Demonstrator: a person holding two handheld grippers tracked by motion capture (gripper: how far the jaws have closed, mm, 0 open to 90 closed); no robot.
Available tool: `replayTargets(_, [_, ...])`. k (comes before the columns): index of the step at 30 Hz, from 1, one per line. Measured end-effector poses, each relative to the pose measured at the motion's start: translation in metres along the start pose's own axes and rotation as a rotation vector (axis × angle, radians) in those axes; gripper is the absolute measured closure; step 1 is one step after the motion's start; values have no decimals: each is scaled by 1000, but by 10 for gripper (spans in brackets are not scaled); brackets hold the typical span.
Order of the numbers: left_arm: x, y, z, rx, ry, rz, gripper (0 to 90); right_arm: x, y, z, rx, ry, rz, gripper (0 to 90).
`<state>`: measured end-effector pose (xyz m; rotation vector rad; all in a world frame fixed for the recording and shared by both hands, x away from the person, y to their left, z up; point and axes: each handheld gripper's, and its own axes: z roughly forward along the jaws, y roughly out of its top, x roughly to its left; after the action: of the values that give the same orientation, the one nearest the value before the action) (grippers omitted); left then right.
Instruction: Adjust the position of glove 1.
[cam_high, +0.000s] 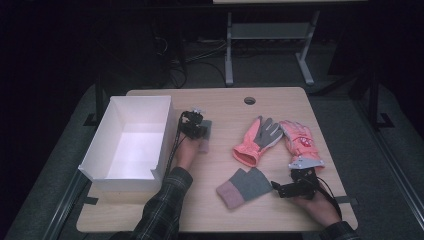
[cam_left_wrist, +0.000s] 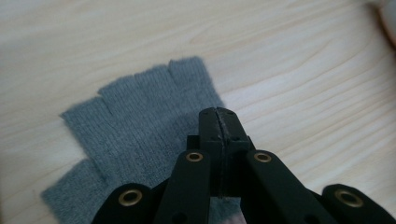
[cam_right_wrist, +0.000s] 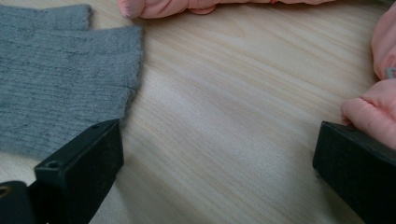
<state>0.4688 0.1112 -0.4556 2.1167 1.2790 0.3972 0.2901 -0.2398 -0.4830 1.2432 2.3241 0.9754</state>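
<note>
Next to the white box, my left gripper (cam_high: 196, 126) points down at a grey fingerless glove (cam_high: 206, 131) with a pink cuff. In the left gripper view its jaws are pressed together (cam_left_wrist: 218, 116) on the right edge of that grey glove (cam_left_wrist: 140, 121), which lies flat on the wood. A second grey glove (cam_high: 245, 186) lies near the table's front. To its right, my right gripper (cam_high: 281, 189) rests low and stands open (cam_right_wrist: 217, 163). Bare wood shows between its jaws, with the grey glove (cam_right_wrist: 56, 88) beside one jaw and a pink glove (cam_right_wrist: 373, 109) touching the other.
An open white box (cam_high: 131, 142) stands at the table's left. Two pink gloves (cam_high: 257, 139) (cam_high: 299, 140) lie side by side at the right middle. A cable hole (cam_high: 249, 100) sits near the far edge. Table legs and cables are beyond the table.
</note>
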Motion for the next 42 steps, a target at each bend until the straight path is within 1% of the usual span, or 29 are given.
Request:
replayTargets(1, [0, -1, 2, 9, -8, -8, 896, 0, 0, 0, 0, -1, -1, 12])
replayTargets(3, [-1, -2, 3, 4, -20, -4, 897, 0, 0, 0, 0, -1, -2, 12])
replayTargets(4, [-3, -2, 3, 6, -33, -4, 896, 0, 0, 0, 0, -1, -2, 12])
replayTargets(8, [-13, -1, 4, 10, -74, 28, 897, 0, 0, 0, 0, -1, -2, 12])
replayTargets(9, [-16, -1, 5, 11, -85, 31, 897, 0, 0, 0, 0, -1, -2, 12])
replayTargets(13, [-33, 0, 7, 15, -131, 70, 897, 0, 0, 0, 0, -1, -2, 12])
replayTargets(15, [-41, 0, 9, 15, -172, 65, 897, 0, 0, 0, 0, -1, -2, 12])
replayTargets(17, [-48, 0, 9, 19, -183, 91, 897, 0, 0, 0, 0, -1, -1, 12])
replayTargets(18, [-51, 0, 9, 22, -198, 95, 897, 0, 0, 0, 0, -1, -2, 12])
replayTargets(19, [-53, 0, 9, 27, -211, 106, 897, 0, 0, 0, 0, 0, -1, 12])
replayTargets(21, [-57, 0, 9, 30, -208, 124, 897, 0, 0, 0, 0, 0, -1, 12])
replayTargets(24, [-58, 0, 9, 32, -241, 136, 897, 0, 0, 0, 0, 0, 0, 12])
replayTargets(25, [-58, 1, 8, 37, -245, 146, 897, 0, 0, 0, 0, 0, -1, 12])
replayTargets(26, [-56, 2, 5, 31, -235, 160, 896, 0, 0, 0, 0, 0, 0, 12])
replayTargets(29, [-49, 6, -2, -5, -228, 154, 896, 0, 0, 0, 0, 0, 0, 12])
replayTargets(30, [-45, 7, -6, -3, -225, 157, 896, 0, 0, 0, 0, 0, -1, 12])
replayTargets(32, [-41, 7, -9, 2, -220, 177, 895, 0, 0, 0, 0, 0, -1, 12])
replayTargets(33, [-40, 6, -9, -5, -212, 176, 890, 0, 0, 0, 0, 0, 0, 12])
replayTargets(34, [-38, 5, -11, -5, -201, 190, 861, 0, 0, 0, 0, -1, -1, 12])
replayTargets(35, [-37, 5, -12, -10, -204, 194, 843, 0, 0, 0, 0, -1, -1, 12])
replayTargets(36, [-36, 4, -12, -5, -205, 205, 818, 0, 0, 0, 0, 0, -1, 12])
replayTargets(39, [-36, 2, -12, 8, -167, 255, 731, 0, 0, 0, 0, 0, -1, 12])
replayTargets(41, [-37, 0, -10, 16, -157, 270, 690, 0, 0, 0, 0, 0, -1, 12])
replayTargets(42, [-36, -1, -8, 26, -159, 273, 674, 0, 0, 0, 0, 0, -1, 12])
